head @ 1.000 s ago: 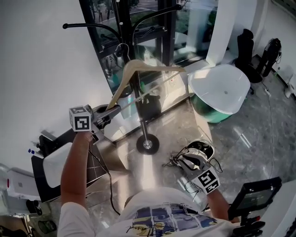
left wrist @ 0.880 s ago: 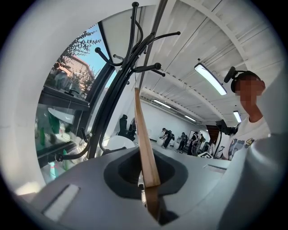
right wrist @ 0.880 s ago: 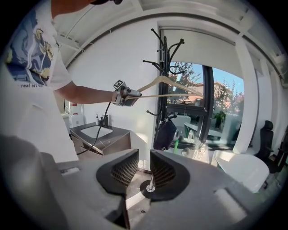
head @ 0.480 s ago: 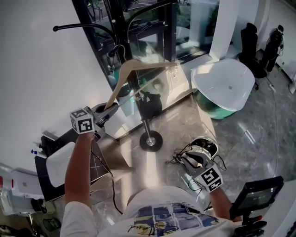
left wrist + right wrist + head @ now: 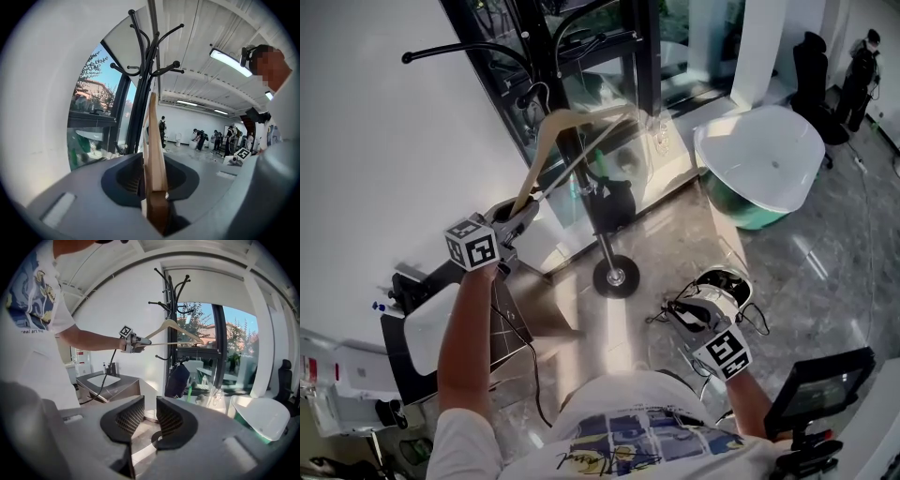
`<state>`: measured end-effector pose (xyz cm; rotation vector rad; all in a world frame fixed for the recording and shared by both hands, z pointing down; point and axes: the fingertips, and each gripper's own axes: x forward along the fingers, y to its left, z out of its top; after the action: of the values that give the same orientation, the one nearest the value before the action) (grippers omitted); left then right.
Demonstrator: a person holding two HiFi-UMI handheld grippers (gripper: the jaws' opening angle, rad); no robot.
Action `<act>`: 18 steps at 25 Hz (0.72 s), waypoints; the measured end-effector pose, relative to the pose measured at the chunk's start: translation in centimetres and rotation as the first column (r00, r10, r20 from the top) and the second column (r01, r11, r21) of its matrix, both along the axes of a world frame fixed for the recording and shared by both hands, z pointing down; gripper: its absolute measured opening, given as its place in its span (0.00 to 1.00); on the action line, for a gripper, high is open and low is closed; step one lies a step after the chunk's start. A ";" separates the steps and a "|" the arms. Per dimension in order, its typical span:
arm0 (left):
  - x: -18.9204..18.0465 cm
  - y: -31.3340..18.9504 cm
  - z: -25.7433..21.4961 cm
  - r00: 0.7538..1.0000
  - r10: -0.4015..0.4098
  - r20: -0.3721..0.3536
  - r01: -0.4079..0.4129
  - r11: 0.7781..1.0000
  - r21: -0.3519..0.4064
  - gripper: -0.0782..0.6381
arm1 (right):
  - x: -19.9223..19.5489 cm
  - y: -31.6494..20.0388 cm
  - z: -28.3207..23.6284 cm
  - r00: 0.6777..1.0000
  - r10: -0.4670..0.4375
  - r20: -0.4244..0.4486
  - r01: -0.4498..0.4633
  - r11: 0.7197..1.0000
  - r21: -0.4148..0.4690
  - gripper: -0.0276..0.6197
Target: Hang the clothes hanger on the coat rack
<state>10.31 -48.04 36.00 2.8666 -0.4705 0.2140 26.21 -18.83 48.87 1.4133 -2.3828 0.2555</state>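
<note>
A pale wooden clothes hanger (image 5: 542, 150) slants up from my left gripper (image 5: 525, 208) toward the black coat rack (image 5: 602, 246); its metal hook sits close by a rack arm, and I cannot tell whether it rests on it. In the left gripper view the hanger's end (image 5: 153, 154) stands between the jaws of the left gripper (image 5: 154, 176), which are opening, with a dark gap on each side of the wood. The rack's arms (image 5: 149, 51) rise just behind. My right gripper (image 5: 680, 314) hangs low at the right, and in its own view the right gripper (image 5: 145, 416) is open and empty.
A dark bag (image 5: 177, 380) hangs low on the rack by the window. A white round tub on a green base (image 5: 759, 155) stands at the right. A grey counter with a sink (image 5: 427, 328) is at the left, and a screen (image 5: 820, 394) sits at the lower right.
My left hand has sunk a little with the hanger's end, and the hanger now tilts more steeply toward the rack. The right gripper has stayed put.
</note>
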 end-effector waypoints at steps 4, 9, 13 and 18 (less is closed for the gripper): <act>-1.1 -0.3 0.3 0.997 -0.073 0.017 0.073 0.997 0.010 0.28 | -1.0 -0.2 -0.3 1.000 -0.018 -0.009 0.018 1.000 0.002 0.16; -3.0 0.5 1.2 0.992 -0.115 0.053 0.114 0.993 0.016 0.34 | -2.6 0.2 -1.1 0.999 -0.020 -0.025 0.020 1.000 0.011 0.16; -5.2 1.7 1.9 0.988 -0.140 0.067 0.139 0.990 0.014 0.34 | -4.5 0.7 -1.5 0.999 -0.028 -0.031 0.029 0.999 0.017 0.16; -9.4 3.5 2.9 0.981 -0.180 0.077 0.180 0.984 0.010 0.34 | -7.6 1.7 -2.0 0.999 -0.038 -0.038 0.039 0.999 0.017 0.16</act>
<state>0.86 -44.52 38.88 2.8047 -0.7412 0.2941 18.57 -17.12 46.89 1.3660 -2.3844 0.1963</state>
